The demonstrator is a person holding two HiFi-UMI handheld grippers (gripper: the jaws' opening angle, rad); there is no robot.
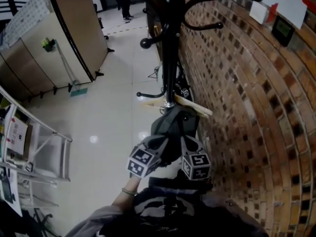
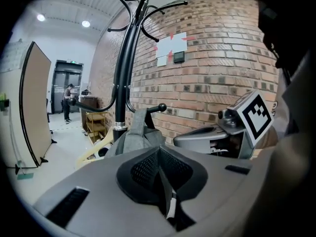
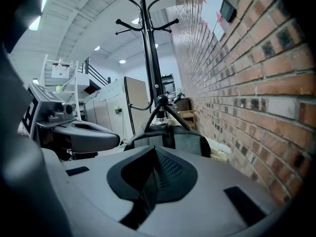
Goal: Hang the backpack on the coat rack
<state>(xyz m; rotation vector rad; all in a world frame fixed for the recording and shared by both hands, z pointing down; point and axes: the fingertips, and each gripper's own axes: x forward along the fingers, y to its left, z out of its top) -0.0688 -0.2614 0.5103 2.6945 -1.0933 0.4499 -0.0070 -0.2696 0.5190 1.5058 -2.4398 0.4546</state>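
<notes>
backpack (image 1: 173,125) looks already hung by its loop on a low hook (image 2: 161,107) of the coat rack (image 1: 170,48); left claw (image 2: 159,157) and right claw (image 3: 154,154) are clenched, empty; next, back away gently.

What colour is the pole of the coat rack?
Black. The coat rack shows best in the head view.

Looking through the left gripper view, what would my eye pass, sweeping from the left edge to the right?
Tan partition board → person standing in the far doorway → black coat rack pole → right gripper in front of the brick wall.
</notes>
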